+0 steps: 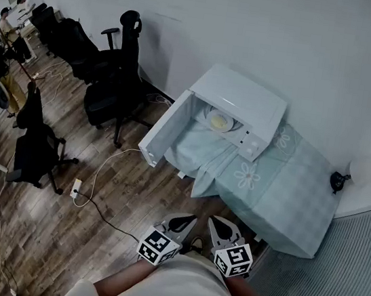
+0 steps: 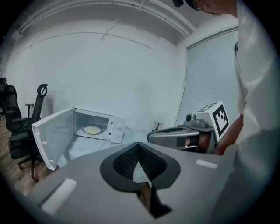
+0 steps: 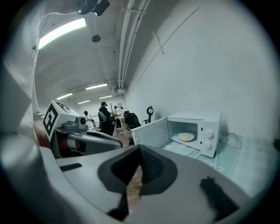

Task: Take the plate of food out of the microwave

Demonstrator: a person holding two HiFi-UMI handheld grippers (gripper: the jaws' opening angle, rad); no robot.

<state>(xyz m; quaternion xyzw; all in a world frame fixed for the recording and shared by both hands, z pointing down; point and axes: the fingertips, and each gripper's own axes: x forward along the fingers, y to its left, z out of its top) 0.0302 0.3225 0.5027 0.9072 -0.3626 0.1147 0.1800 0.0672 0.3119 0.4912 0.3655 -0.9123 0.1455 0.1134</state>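
The white microwave [image 1: 241,104] stands on a cloth-covered table [image 1: 288,199], its door [image 1: 166,129] swung wide open to the left. Inside it lies a white plate with yellow food [image 1: 220,121], which also shows as the plate [image 2: 92,130] in the left gripper view and the plate [image 3: 186,137] in the right gripper view. Both grippers hang close to my body, well short of the table. My left gripper [image 1: 183,223] and right gripper [image 1: 221,228] are side by side, each shut with nothing in its jaws.
Black office chairs [image 1: 116,79] stand on the wood floor left of the microwave door. A power strip with cable [image 1: 77,190] lies on the floor. A small black object [image 1: 337,180] sits at the table's right end. People stand far down the room [image 3: 105,114].
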